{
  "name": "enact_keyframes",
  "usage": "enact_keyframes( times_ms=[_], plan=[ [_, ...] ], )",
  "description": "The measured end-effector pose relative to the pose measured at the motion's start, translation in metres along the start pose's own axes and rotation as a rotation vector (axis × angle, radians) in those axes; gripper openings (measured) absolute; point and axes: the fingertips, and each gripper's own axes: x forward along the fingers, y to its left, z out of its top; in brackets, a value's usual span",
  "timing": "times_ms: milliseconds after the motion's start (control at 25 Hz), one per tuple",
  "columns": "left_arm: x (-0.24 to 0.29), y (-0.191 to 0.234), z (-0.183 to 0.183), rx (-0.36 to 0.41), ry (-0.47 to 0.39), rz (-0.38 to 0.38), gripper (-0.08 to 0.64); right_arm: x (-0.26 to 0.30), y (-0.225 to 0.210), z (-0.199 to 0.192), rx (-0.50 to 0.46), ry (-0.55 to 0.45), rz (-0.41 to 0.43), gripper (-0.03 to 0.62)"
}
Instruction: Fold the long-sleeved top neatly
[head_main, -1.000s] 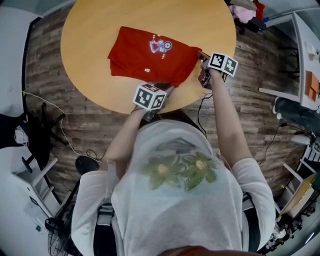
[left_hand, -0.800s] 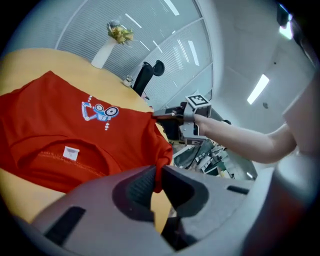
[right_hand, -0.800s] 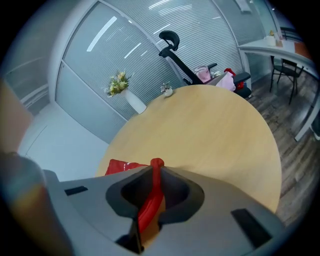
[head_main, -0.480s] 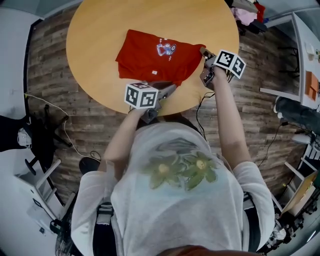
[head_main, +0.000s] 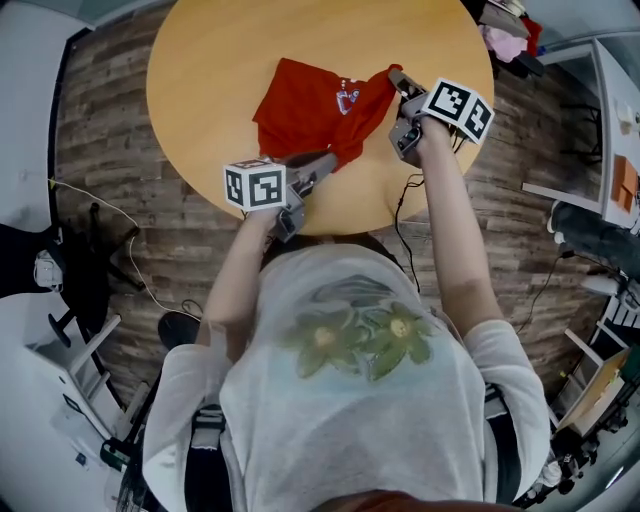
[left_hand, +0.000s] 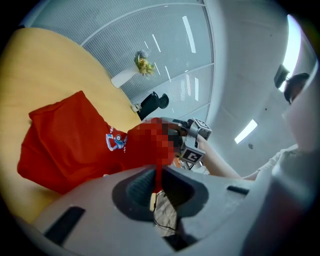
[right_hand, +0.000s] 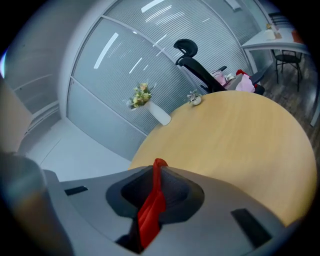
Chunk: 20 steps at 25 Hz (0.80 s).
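Observation:
The red long-sleeved top (head_main: 315, 108) lies partly folded on the round yellow table (head_main: 220, 70), its near edge lifted off the wood. My left gripper (head_main: 328, 160) is shut on the top's near hem, and a thin red fold (left_hand: 158, 172) runs between its jaws. My right gripper (head_main: 394, 76) is shut on the right-hand corner, where a strip of red cloth (right_hand: 154, 200) sticks up through the jaws. The left gripper view shows the top's body (left_hand: 70, 145) with its small printed figure, and the right gripper (left_hand: 194, 141) beyond it.
A black office chair (right_hand: 192, 57) and a white vase of flowers (right_hand: 146, 102) stand beyond the table's far edge. A white desk (head_main: 612, 110) and a heap of clothes (head_main: 505, 28) are at the right. Cables (head_main: 120, 265) trail on the wooden floor.
Both grippers have risen and moved farther over the table, carrying the top's near edge up and away. The top has bunched narrower and shifted right. The left marker cube has swung left.

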Motion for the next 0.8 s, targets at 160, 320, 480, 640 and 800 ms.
enact_keyframes(
  times_ms=[160,320,480,640,800],
  plan=[
    [-0.022,0.017,0.017,-0.011,-0.023,0.027,0.040,0.026,0.032,-0.002,-0.024,0.010,0.023,0.059],
    [-0.045,0.040,0.023,-0.026,-0.022,0.060,0.040,0.056,0.063,-0.012,-0.056,0.021,0.041,0.045],
    [-0.070,0.063,0.024,-0.055,-0.021,0.075,0.038,0.093,0.092,-0.033,-0.068,0.045,0.068,0.021],
    [-0.087,0.095,0.022,-0.065,0.015,0.134,0.040,0.127,0.109,-0.058,-0.130,0.108,0.054,0.021],
    [-0.089,0.122,0.027,-0.077,0.033,0.210,0.040,0.136,0.097,-0.068,-0.222,0.165,0.022,0.078]
  ],
)
